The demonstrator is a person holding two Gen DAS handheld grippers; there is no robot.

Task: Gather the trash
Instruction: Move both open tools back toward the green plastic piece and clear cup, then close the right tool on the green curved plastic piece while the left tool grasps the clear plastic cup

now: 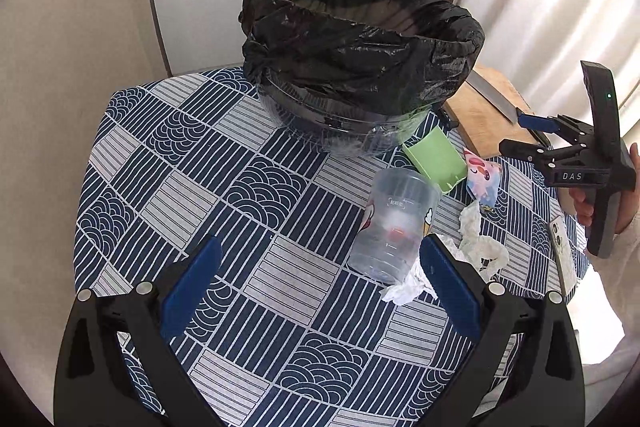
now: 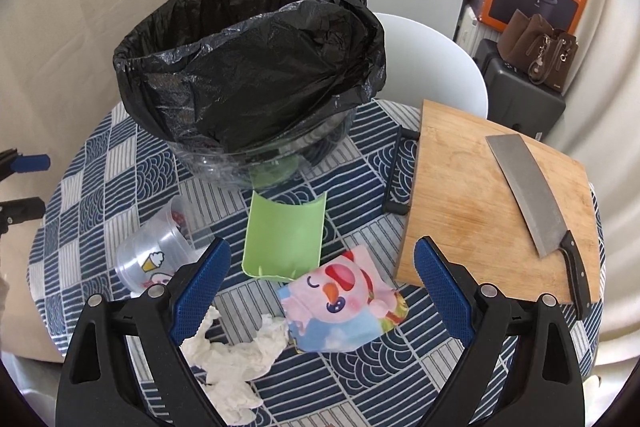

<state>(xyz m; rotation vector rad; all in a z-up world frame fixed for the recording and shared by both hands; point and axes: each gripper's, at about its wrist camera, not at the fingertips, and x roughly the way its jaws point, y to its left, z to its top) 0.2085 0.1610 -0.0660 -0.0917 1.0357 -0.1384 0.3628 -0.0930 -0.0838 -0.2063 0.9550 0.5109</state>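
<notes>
Cup (image 1: 390, 227) lying beside left tool (image 1: 320, 267), jaws apart, empty

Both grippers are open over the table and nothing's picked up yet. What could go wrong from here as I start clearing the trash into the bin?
1. The clear plastic cup lies on its side beside the left gripper; a glancing touch could roll it away.
2. The crumpled tissue is thin and spread out, so the right gripper may pinch only a corner, or snag the tablecloth.
3. The cleaver lies bare on the cutting board near the cartoon wrapper; keep reaches clear.
</notes>
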